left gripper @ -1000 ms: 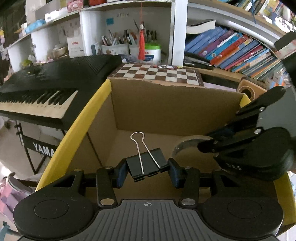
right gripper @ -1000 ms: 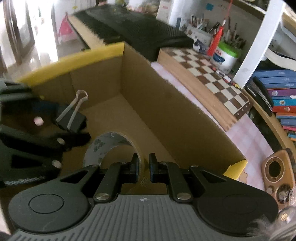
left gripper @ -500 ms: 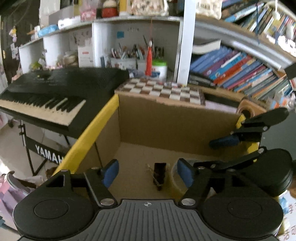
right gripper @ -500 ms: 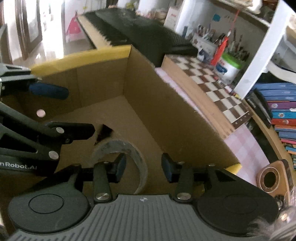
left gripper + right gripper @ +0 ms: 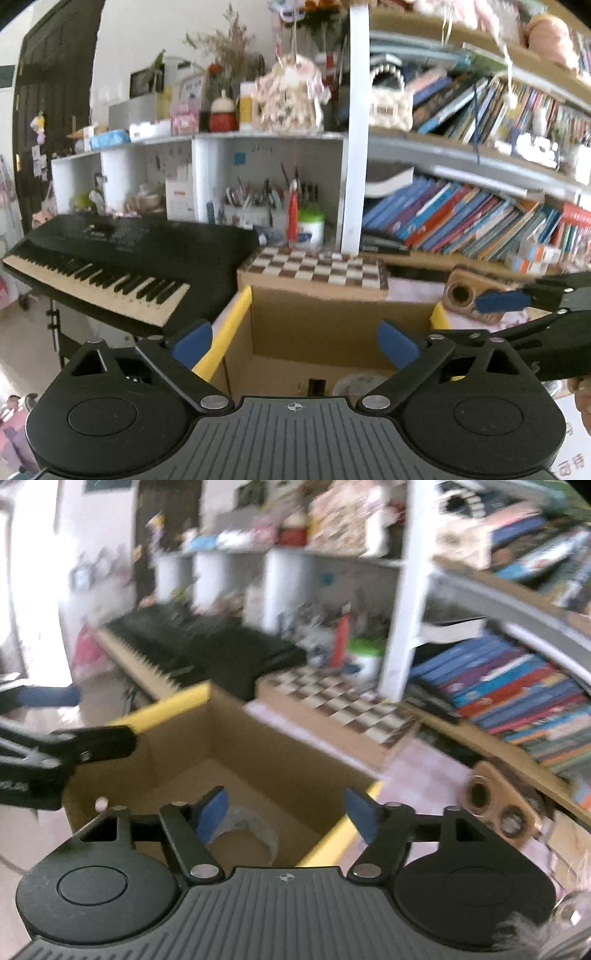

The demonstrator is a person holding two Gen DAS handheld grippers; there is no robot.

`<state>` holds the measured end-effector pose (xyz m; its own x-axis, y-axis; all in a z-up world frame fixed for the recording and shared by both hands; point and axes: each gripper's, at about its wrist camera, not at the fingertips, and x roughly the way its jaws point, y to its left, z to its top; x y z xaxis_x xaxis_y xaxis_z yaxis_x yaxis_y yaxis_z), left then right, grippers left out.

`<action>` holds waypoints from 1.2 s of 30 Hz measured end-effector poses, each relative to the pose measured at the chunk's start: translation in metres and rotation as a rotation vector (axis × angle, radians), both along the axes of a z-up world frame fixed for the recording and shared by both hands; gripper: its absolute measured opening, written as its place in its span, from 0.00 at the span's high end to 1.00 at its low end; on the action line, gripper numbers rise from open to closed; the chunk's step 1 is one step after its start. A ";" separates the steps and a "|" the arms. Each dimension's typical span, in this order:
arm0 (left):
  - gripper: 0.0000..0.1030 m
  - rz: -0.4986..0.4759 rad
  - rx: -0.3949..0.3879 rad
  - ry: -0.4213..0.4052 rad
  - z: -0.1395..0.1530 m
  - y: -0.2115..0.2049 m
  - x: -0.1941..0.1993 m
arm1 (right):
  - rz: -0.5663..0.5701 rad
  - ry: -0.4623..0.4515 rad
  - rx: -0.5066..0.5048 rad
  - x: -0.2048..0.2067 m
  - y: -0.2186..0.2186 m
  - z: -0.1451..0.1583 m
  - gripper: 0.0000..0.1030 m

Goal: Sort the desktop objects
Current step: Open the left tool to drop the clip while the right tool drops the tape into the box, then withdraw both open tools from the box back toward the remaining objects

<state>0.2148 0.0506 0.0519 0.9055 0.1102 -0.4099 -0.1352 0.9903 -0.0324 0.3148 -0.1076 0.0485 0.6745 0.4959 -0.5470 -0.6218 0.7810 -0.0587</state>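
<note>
Black binder clip point(image 5: 317, 386) upright on the cardboard box point(image 5: 325, 325) floor; both tools spread apart, empty.

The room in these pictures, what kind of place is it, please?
Probably a home study or hobby room: packed bookshelves, a black electric keyboard, and a chessboard beside a cardboard box for sorting.

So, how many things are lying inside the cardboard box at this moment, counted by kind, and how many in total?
Binder clip: 1
Tape roll: 1
Total inside the cardboard box: 2
The gripper bodies hide part of the box floor in both views, so this counts only what shows.
</note>
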 end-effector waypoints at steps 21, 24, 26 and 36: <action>0.02 -0.042 -0.183 0.007 -0.021 0.009 -0.113 | -0.359 -0.060 0.165 -0.137 -0.066 0.006 0.21; 0.01 -0.060 -0.184 0.027 -0.027 0.008 -0.128 | -0.383 -0.046 0.154 -0.158 -0.067 -0.001 0.21; 0.01 -0.068 -0.182 0.038 -0.030 0.006 -0.137 | -0.397 -0.033 0.154 -0.171 -0.068 -0.004 0.21; 0.01 -0.095 -0.177 0.070 -0.040 -0.002 -0.173 | -0.419 0.029 0.115 -0.226 -0.066 -0.027 0.20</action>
<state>0.0417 0.0491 0.0116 0.8769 -0.0537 -0.4776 -0.0497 0.9783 -0.2012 0.0884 -0.1731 0.0219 0.8157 0.2413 -0.5257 -0.2500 0.9666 0.0556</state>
